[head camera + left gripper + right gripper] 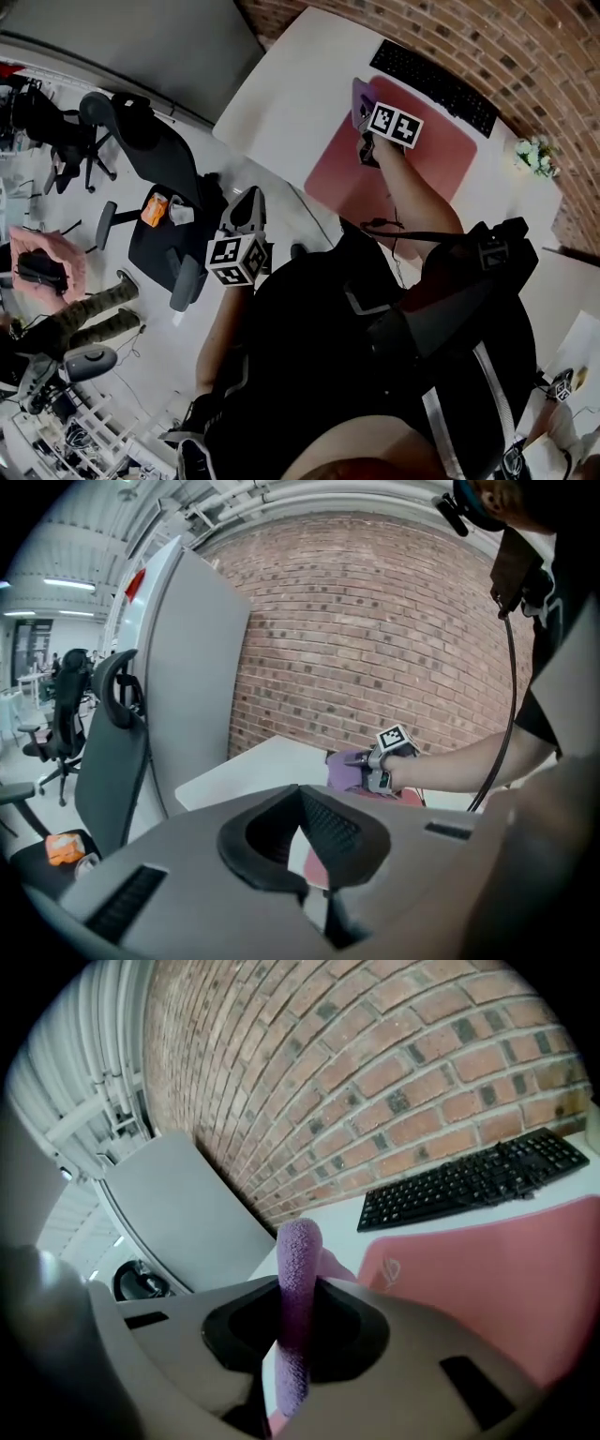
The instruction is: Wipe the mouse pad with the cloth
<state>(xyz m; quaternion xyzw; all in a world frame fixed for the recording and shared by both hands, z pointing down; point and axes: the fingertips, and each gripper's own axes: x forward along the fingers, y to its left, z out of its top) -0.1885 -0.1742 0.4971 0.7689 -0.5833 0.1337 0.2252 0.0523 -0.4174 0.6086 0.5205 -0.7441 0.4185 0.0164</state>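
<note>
Dark clothing on our torso fills the bottom of the head view. Above it our right arm reaches out over the white desk. Our right tongs hold the purple cloth at the corner of the pink mouse pad, close to one end of the black keyboard. Our left tongs hang off the desk, above the floor beside a dark office chair with something orange on its seat.

From the left gripper view, our left tongs are pressed together with nothing between them. They point toward the desk and the brick wall.

From the right gripper view, our right tongs pinch a fold of the cloth, which stands upright between the jaws. The mouse pad spreads out to the right, with the keyboard beyond it. We cannot tell whether the cloth touches the pad.
</note>
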